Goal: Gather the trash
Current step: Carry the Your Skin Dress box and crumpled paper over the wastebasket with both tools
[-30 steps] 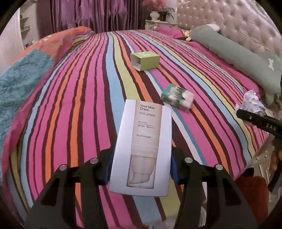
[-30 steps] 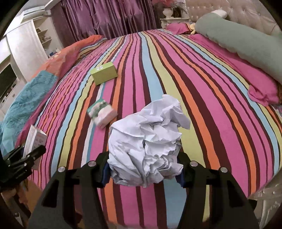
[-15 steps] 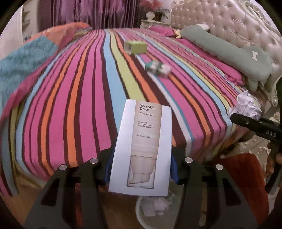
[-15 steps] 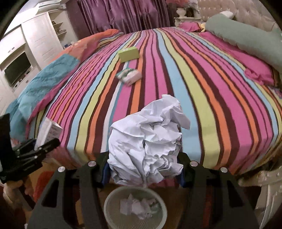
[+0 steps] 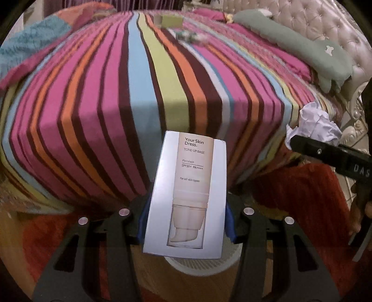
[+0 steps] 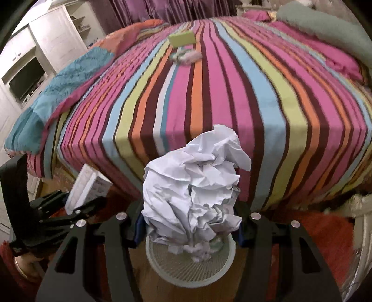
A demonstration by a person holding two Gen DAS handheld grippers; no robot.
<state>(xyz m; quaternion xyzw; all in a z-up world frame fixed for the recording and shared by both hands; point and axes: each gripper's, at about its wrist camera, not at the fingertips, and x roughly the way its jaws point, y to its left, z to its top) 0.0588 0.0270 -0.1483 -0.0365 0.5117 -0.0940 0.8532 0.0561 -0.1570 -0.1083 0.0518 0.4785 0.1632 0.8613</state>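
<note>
Left gripper clamps skincare box; right gripper squeezes crumpled paper, both over white mesh bin beside striped bed.

Left gripper: clamped on a white cosmetics box, blue pads pressing both long sides near its lower end.
Box print: "Your Skin Dress. TONE-UP BASE", with a picture of a pale tube.
Under the box: a white bin, only its rim showing, on a wooden floor.
Bed: striped cover in pink, orange, blue, green and brown, its near edge hanging down just behind the box.
On the bed, far end: a green box and a small blurred packet near it.
Right edge: the right gripper, holding crumpled white paper.
Headboard side: a long grey-green pillow against tufted padding.
</note>
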